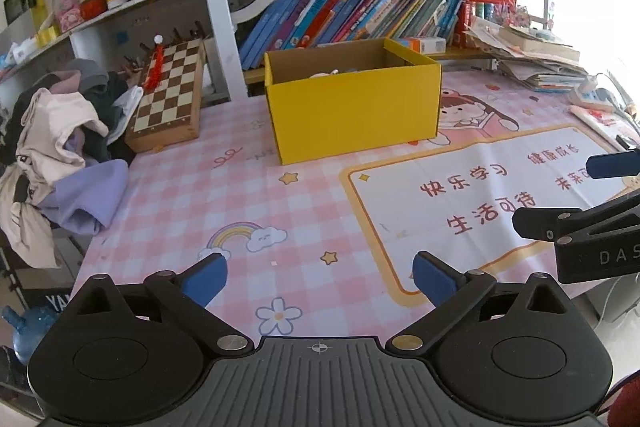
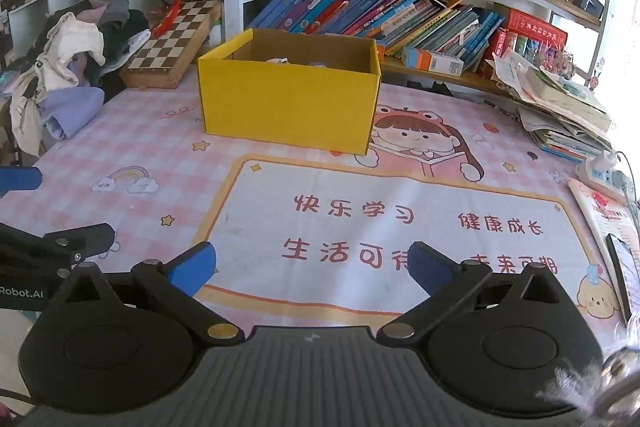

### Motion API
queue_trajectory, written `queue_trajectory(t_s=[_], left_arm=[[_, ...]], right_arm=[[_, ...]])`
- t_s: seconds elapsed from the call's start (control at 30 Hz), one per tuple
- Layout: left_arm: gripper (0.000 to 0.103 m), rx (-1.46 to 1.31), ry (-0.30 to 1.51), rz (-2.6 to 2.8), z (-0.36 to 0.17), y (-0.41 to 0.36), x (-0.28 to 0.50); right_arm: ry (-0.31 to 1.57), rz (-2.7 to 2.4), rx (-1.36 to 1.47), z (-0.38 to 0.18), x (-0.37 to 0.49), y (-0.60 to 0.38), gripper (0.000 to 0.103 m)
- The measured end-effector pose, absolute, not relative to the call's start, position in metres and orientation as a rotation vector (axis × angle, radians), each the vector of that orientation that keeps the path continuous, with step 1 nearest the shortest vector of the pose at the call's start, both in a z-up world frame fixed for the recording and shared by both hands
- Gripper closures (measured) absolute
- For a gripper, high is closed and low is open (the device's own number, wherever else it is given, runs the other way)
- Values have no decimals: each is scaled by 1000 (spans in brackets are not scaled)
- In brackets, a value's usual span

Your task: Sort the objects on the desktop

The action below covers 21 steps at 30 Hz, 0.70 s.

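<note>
Ahead of both hand-held grippers, toward the back of the table (image 2: 168, 163), stands a yellow cardboard box (image 1: 352, 107) with its top open. Only pale items (image 2: 280, 61) show low inside it, too hidden by the front wall to identify. The left hand-held gripper (image 1: 320, 277) hovers over the pink checked mat, its 2 blue pads spread wide with nothing between them. The right hand-held gripper (image 2: 310, 267) sits just beside it, jaws likewise spread and empty. Left of the box a chessboard case (image 1: 170, 99) leans beside a heap of clothes (image 1: 60, 163). Behind the box, books (image 2: 360, 11) fill the shelf.
</note>
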<state>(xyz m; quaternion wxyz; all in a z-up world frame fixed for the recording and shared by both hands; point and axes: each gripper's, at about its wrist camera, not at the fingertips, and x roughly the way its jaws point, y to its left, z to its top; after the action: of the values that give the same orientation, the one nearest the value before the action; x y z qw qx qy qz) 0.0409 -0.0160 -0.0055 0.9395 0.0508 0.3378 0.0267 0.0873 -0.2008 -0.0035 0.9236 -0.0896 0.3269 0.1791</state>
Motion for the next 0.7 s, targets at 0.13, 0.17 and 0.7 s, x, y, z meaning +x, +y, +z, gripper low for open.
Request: queue_trajectory(t_s=[0.13, 0.17, 0.7], left_arm=[[1, 97, 695, 53, -6, -16, 41], [1, 97, 698, 51, -6, -16, 41], [0, 100, 730, 34, -10, -20, 39]], right_arm=[[677, 368, -182, -4, 88, -202, 0], [680, 367, -181, -4, 88, -202, 0], [729, 342, -176, -11, 86, -207, 0]])
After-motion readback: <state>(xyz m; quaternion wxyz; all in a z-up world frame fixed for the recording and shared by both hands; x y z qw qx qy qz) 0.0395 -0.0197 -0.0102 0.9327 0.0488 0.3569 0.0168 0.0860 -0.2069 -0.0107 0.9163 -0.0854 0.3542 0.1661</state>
